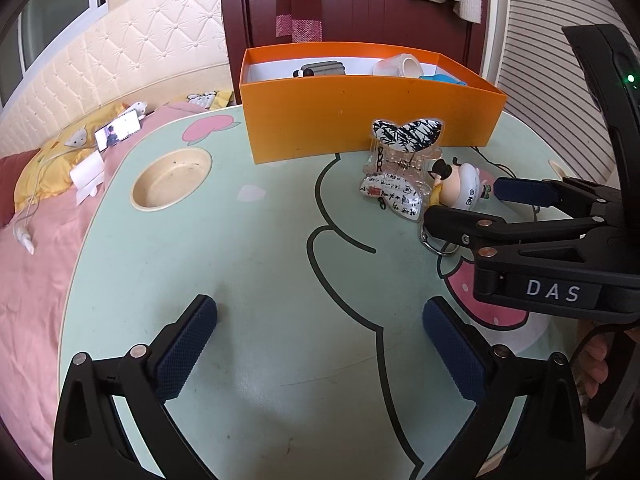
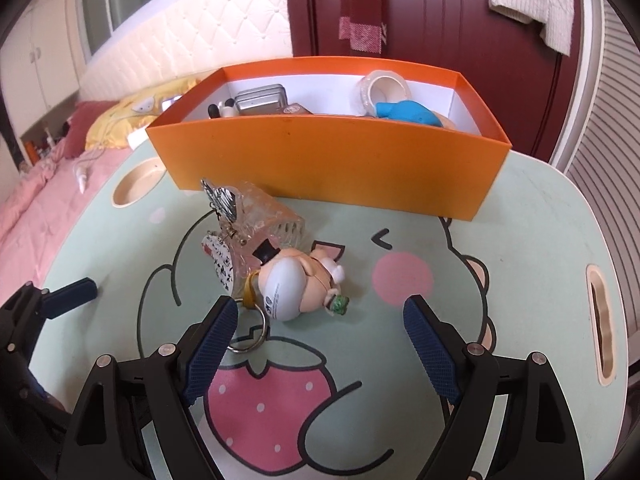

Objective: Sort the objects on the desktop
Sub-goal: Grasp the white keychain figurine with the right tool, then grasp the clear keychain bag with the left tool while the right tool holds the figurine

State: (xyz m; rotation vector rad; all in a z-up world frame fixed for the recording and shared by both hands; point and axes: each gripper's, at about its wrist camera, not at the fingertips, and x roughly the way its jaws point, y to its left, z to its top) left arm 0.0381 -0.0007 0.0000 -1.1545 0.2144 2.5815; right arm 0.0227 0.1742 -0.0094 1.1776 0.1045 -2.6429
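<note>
From the left wrist, the left gripper (image 1: 320, 344) stands wide with only bare table (image 1: 248, 264) between its fingers. The clear hair clip (image 1: 400, 160) stands just before the orange box (image 1: 360, 120), its patterned wings up, and the pig keychain (image 1: 460, 186) lies touching it on the right. The right gripper (image 1: 464, 204) reaches in from the right beside the keychain. A bed with a pink cover lies left; a dark red door rises behind the box.

From the right wrist, the right gripper (image 2: 316, 340) is wide, empty. The pig keychain (image 2: 298, 284) lies on its side just ahead, long axis running left to right, its metal ring (image 2: 250, 338) next to the left finger. The hair clip (image 2: 256, 216) leans behind it. Inside the orange box (image 2: 320, 168) sit a tape roll (image 2: 382, 88), a tin (image 2: 260, 100) and a blue thing (image 2: 404, 112).
</note>
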